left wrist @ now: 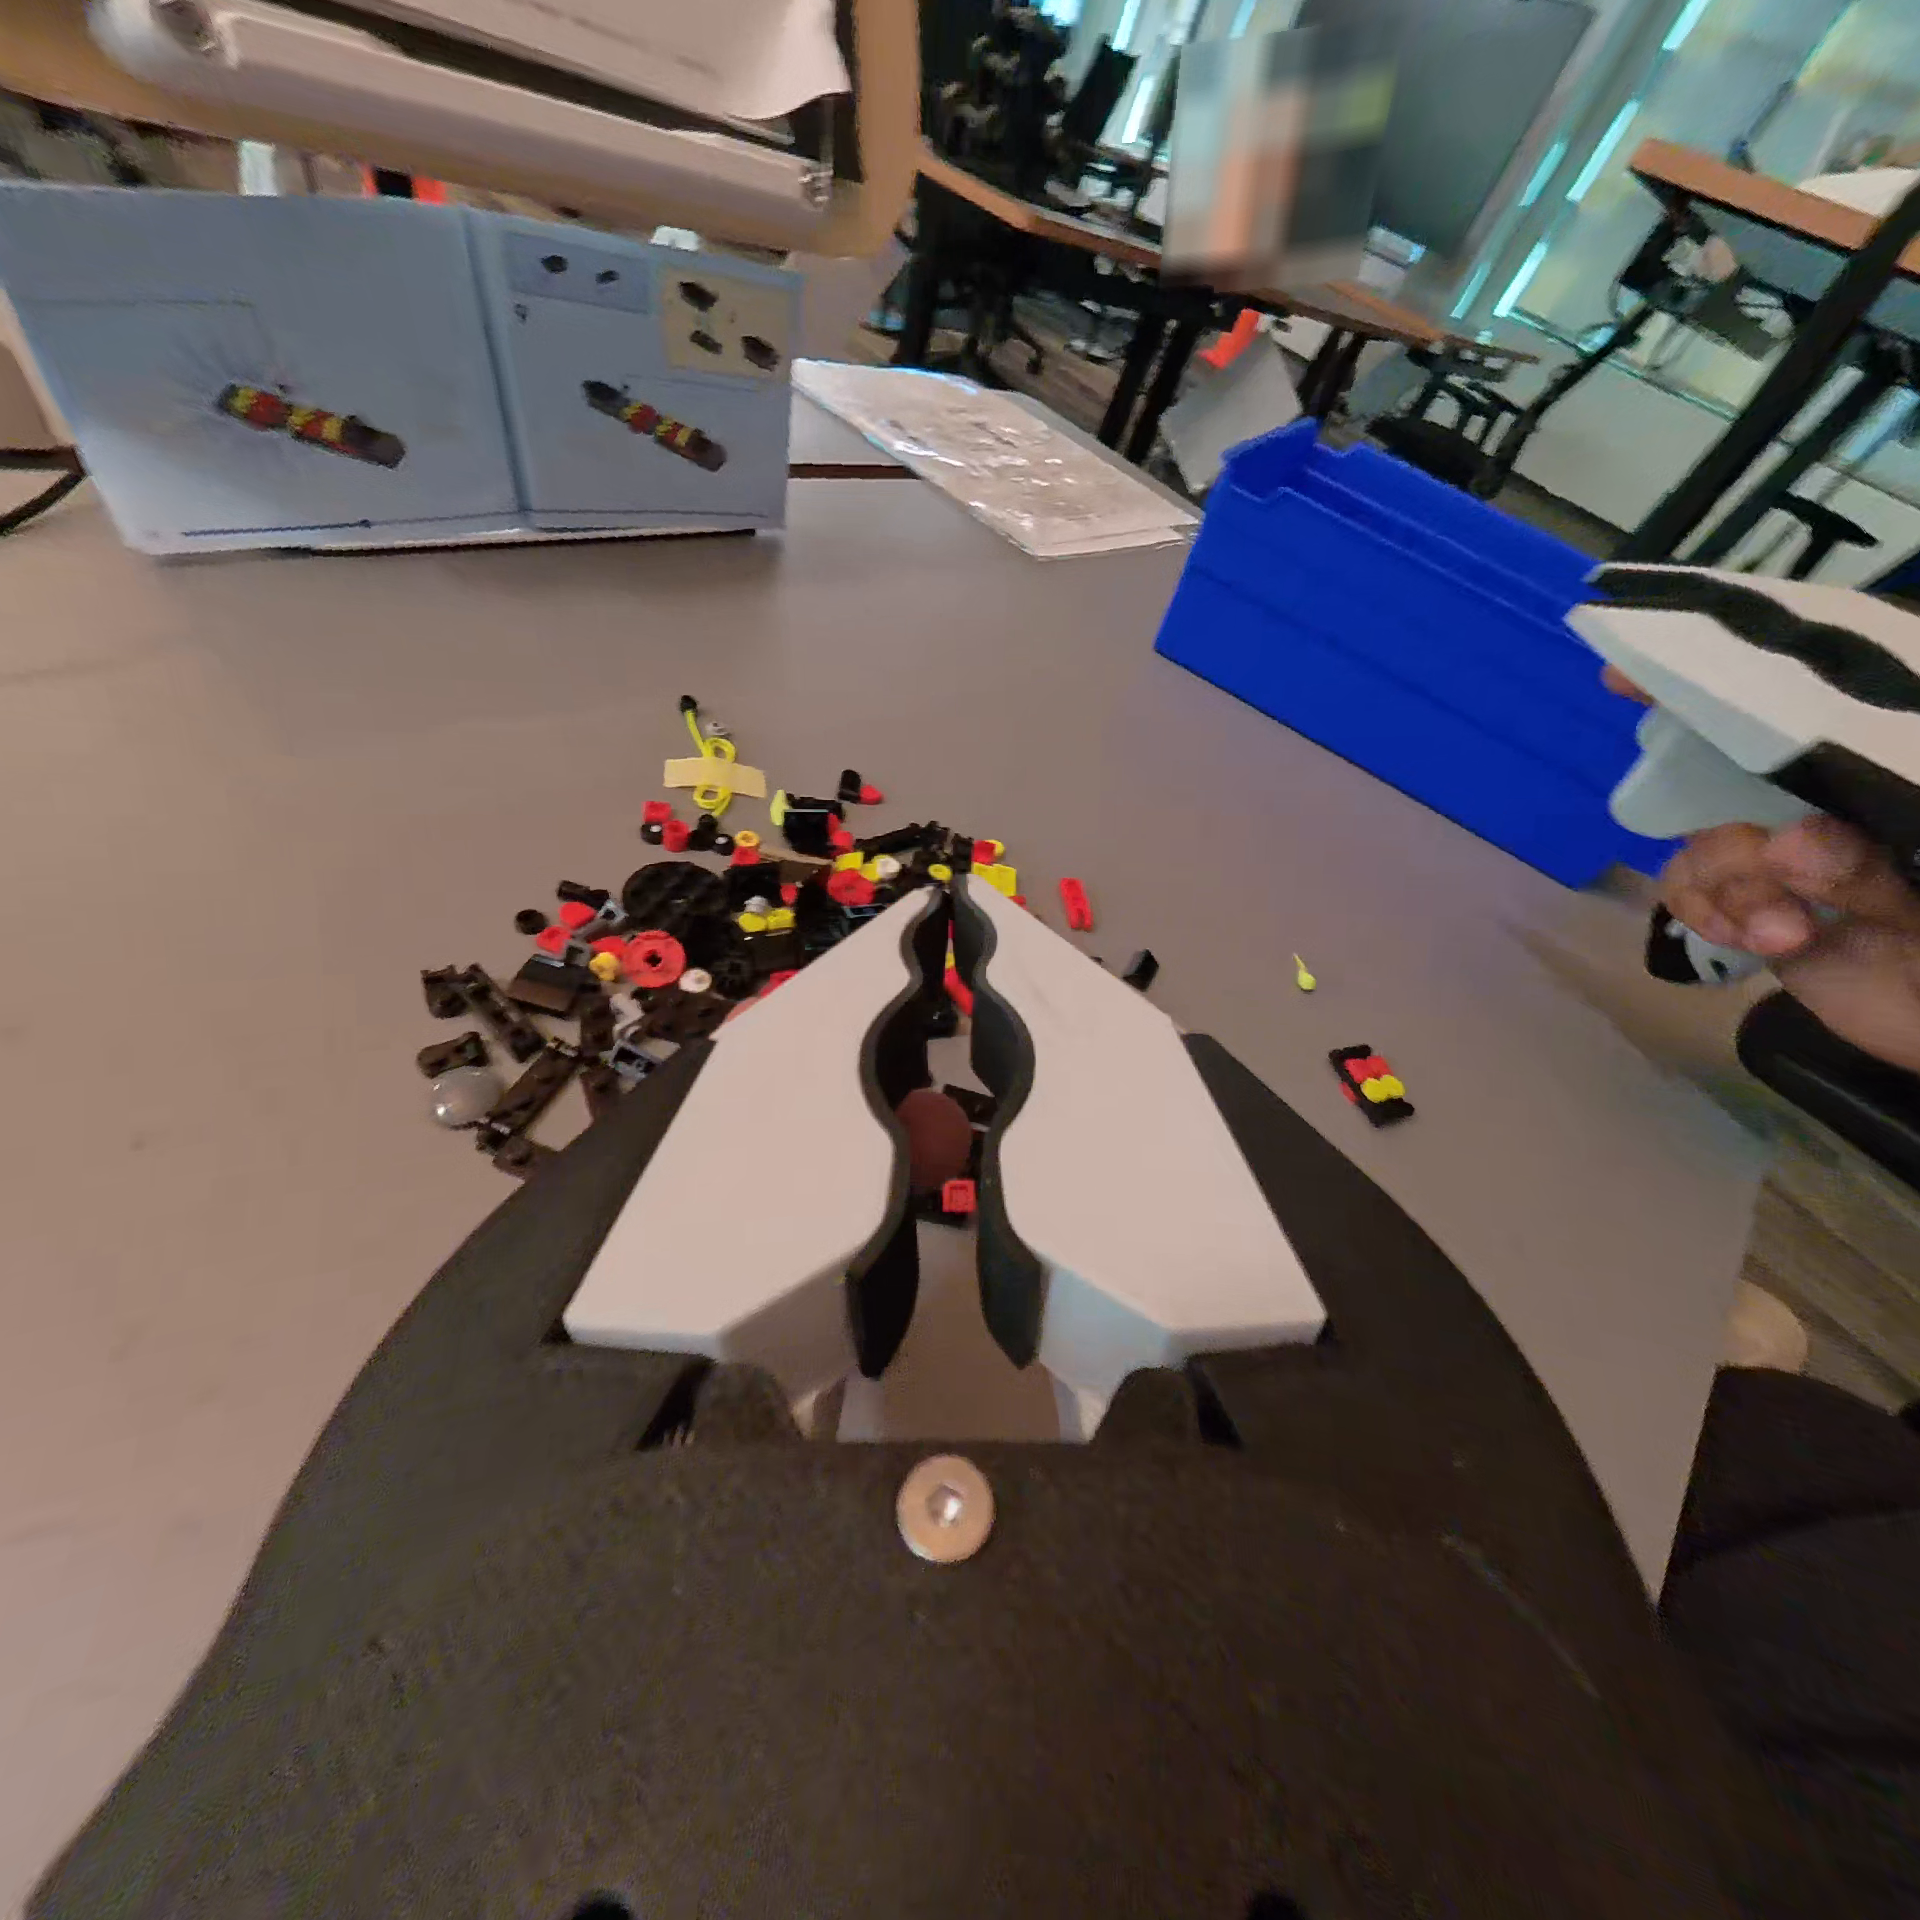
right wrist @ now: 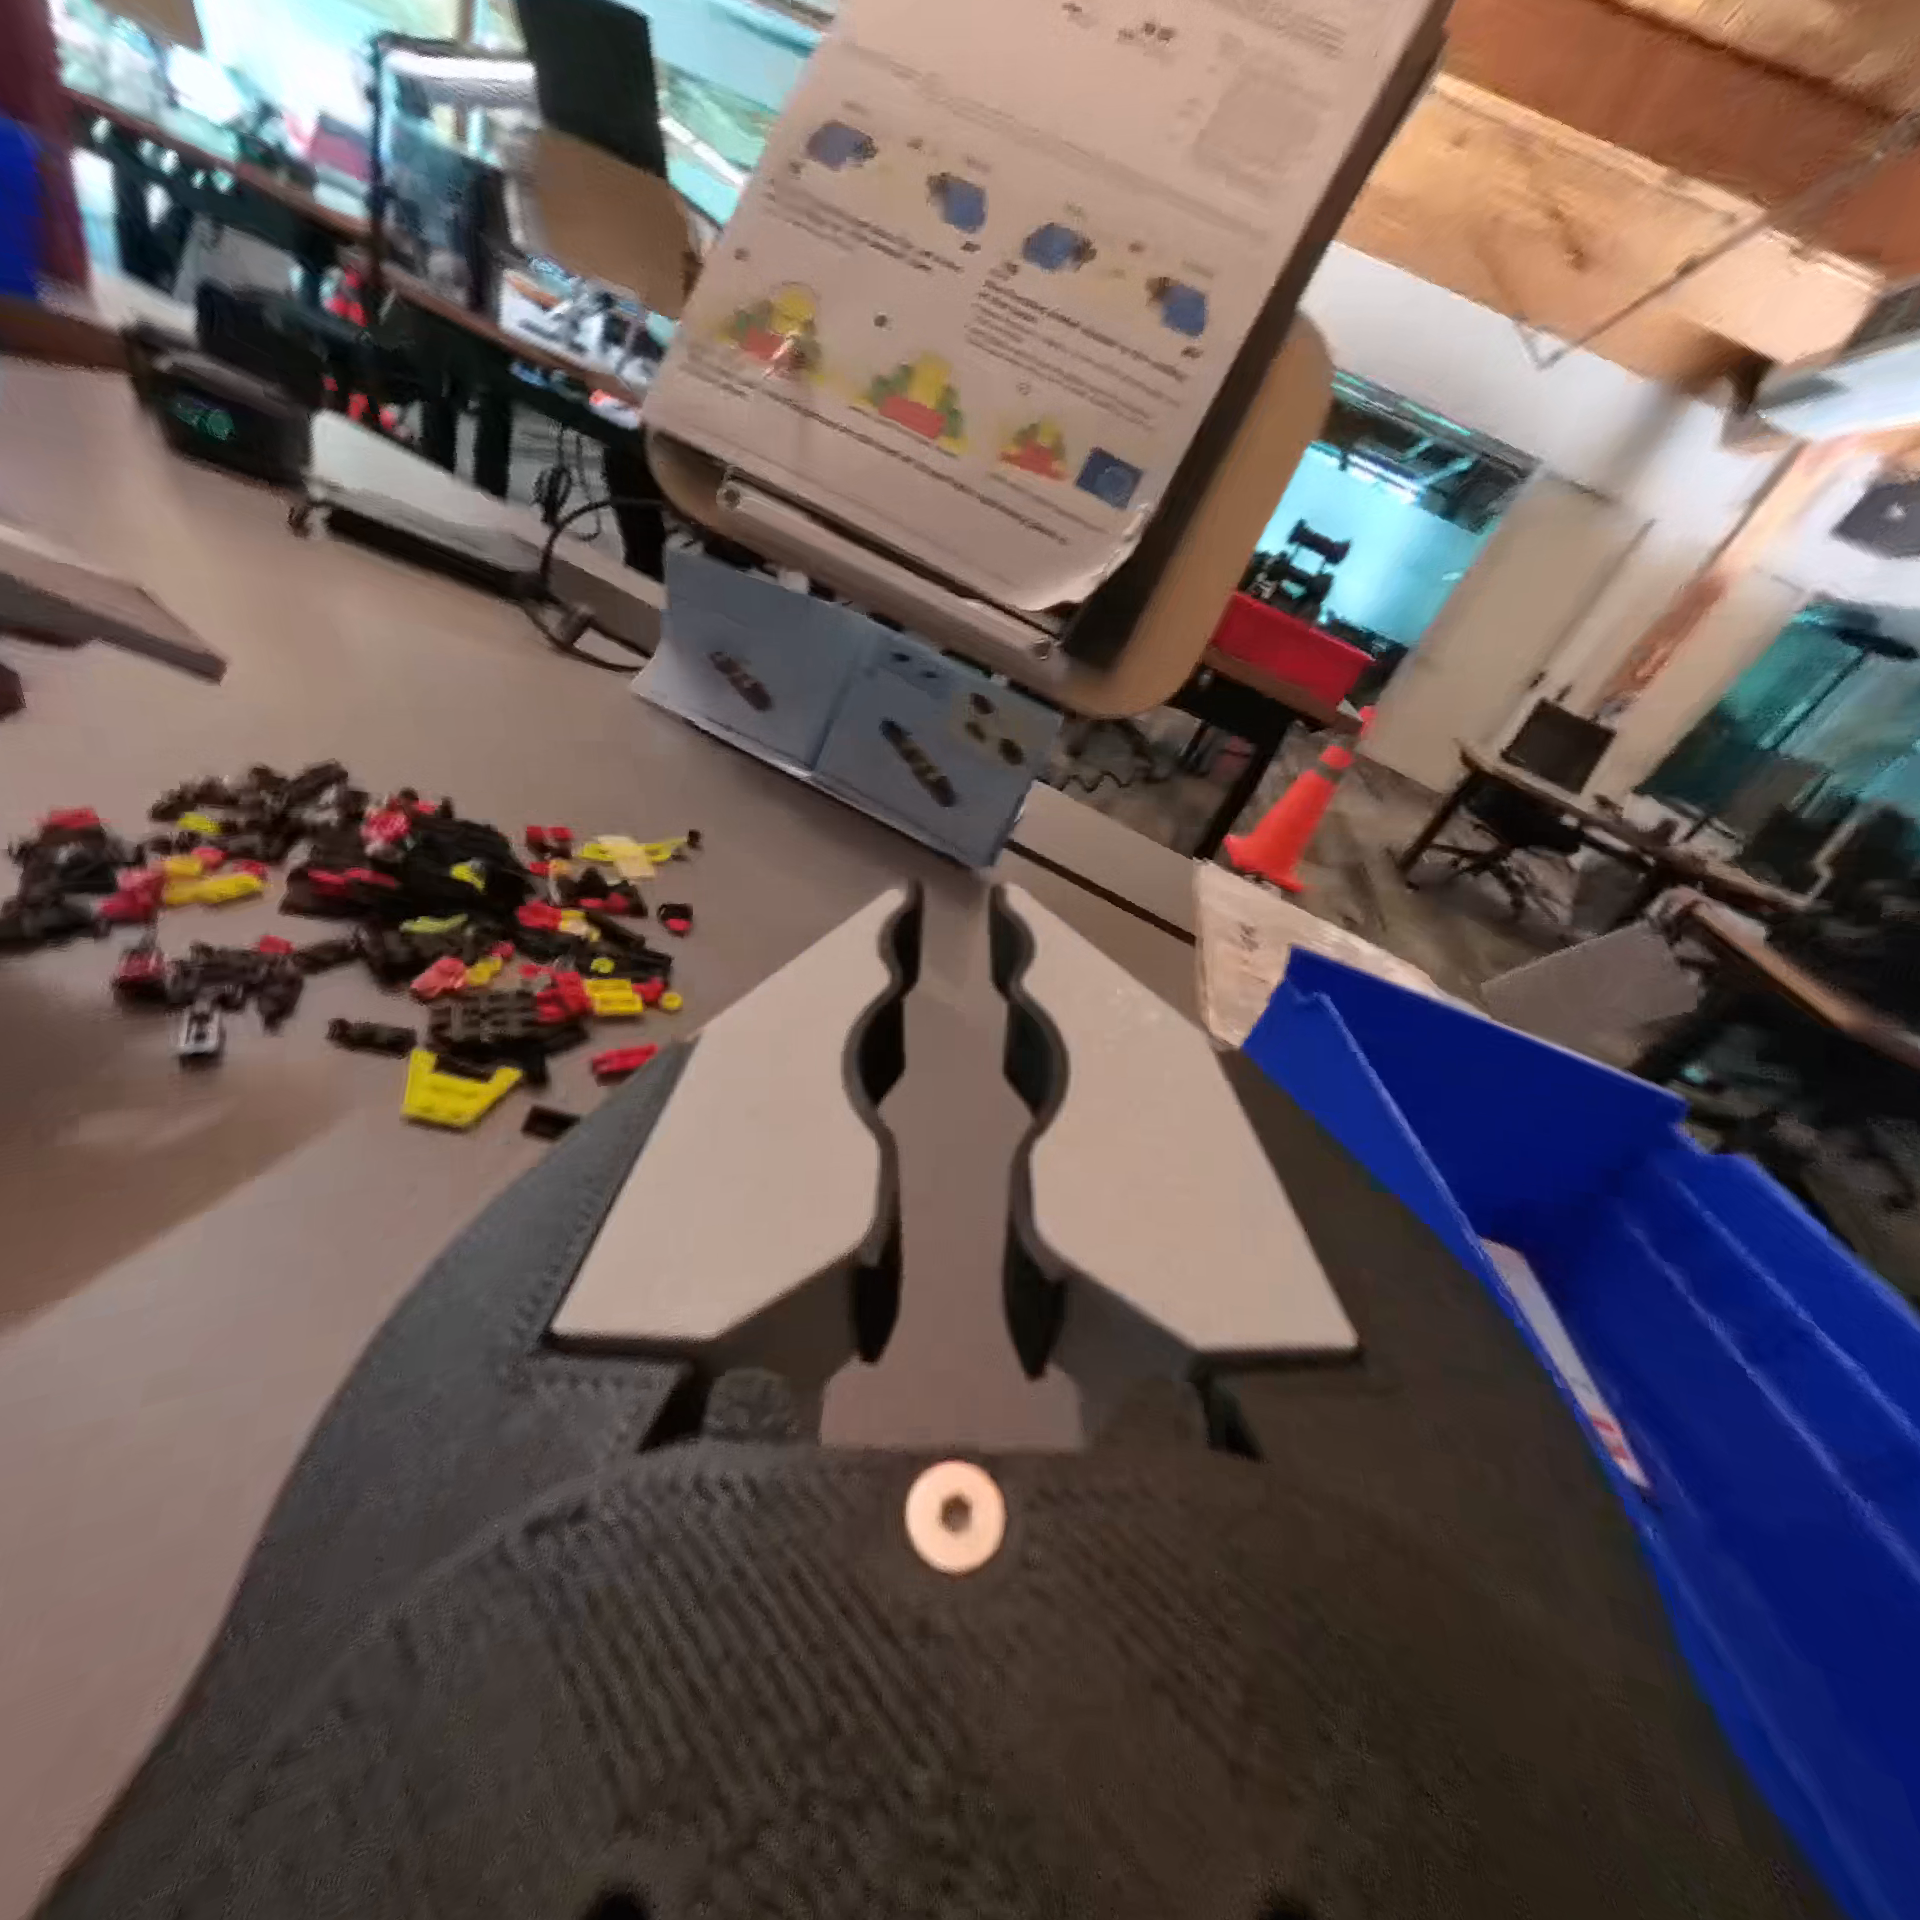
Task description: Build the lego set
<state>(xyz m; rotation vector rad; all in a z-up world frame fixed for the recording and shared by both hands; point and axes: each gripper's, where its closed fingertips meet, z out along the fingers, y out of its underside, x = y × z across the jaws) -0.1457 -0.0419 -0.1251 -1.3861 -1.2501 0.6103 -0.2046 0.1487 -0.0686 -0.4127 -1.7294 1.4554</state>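
Observation:
A pile of black, red and yellow lego pieces (left wrist: 727, 935) lies on the grey table (left wrist: 260, 831). My left gripper (left wrist: 948, 891) hovers over the pile's right side, its fingertips closed together, and I see nothing between them. A small black assembly with red and yellow studs (left wrist: 1371, 1083) lies apart on the right. My right gripper (right wrist: 958, 899) is held above the table to the right of the pile (right wrist: 364, 935); its jaws stand a narrow gap apart with only table showing between them. It also shows at the right of the left wrist view (left wrist: 1662, 644), held by a hand.
An open instruction booklet (left wrist: 416, 384) stands at the back of the table, also in the right wrist view (right wrist: 852, 727). A blue bin (left wrist: 1403, 644) (right wrist: 1662, 1299) sits on the right. A clear plastic bag (left wrist: 987, 447) lies behind it. A paper-covered board (right wrist: 987, 291) hangs overhead. Spacing between my two grippers at the tips: around 20 centimetres.

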